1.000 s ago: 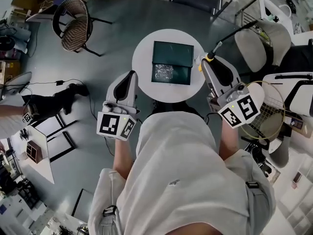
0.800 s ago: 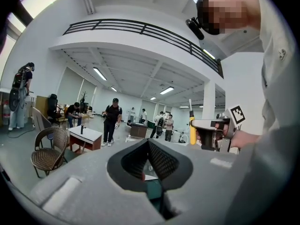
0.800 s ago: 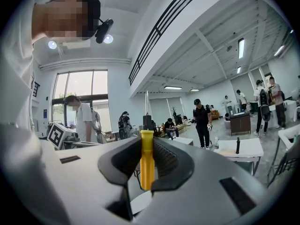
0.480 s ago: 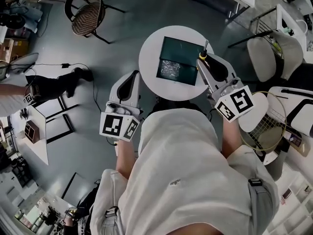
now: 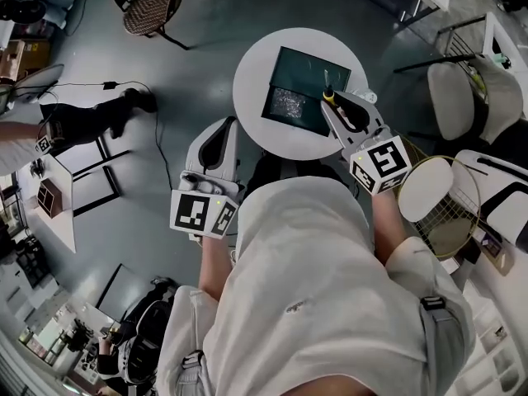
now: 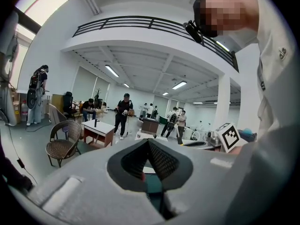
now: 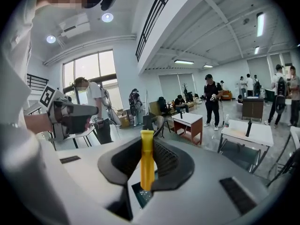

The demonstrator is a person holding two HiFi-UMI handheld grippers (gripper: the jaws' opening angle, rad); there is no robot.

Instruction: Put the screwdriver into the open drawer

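Centre of head view: round white table, standing on grey floor. Well apart at upper left, wicker chair. On the table, dark green box, with open drawer drawn out on the near side. In the drawer's left half, crinkled clear wrap.

Off the table's near-left edge, left gripper, apart from box and drawer. Jaws pressed together, tips meeting, nothing between them.

Over the table's right side, right gripper, pinching the screwdriver by its yellow handle. Handle upright between the jaws in the right gripper view, with a corner of the drawer and wrap visible just below.

In the head view, handle placed at the right side of the box, near the line between box and drawer. Thin shaft pointing away across the box top. Height above the box not determinable. Not lying in the drawer.
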